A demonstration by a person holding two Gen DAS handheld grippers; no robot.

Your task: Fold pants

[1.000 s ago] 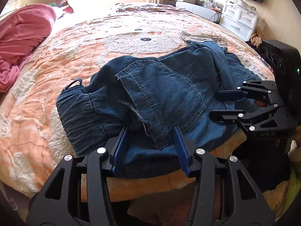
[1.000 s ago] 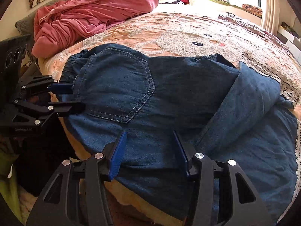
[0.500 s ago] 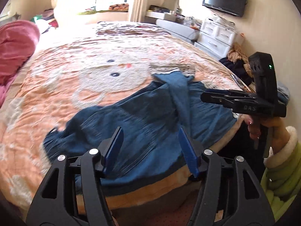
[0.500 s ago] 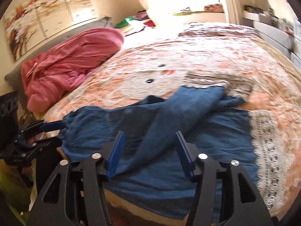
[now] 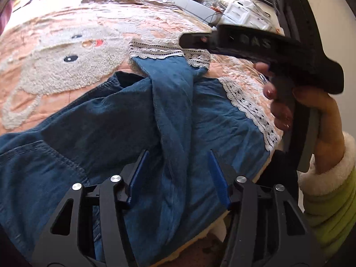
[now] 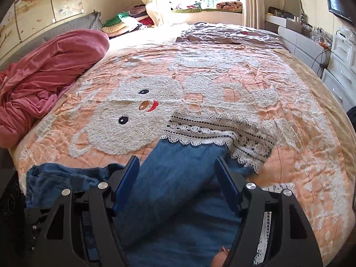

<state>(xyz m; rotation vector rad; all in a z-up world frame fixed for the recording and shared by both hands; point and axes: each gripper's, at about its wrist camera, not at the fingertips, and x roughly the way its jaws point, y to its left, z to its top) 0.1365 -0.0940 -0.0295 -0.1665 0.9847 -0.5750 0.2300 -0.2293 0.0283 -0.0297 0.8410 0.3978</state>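
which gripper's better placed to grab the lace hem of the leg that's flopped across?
Right, probably. The right gripper is open with the crossed pant leg running between its fingers toward the lace hem. The left gripper sits farther down that leg.

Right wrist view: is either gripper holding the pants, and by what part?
Nothing is held. Right gripper and left gripper stand open over the pants.

Bed with peach bear-pattern bedspread.
Denim pants at near edge, pink blanket left, clothes pile far end.
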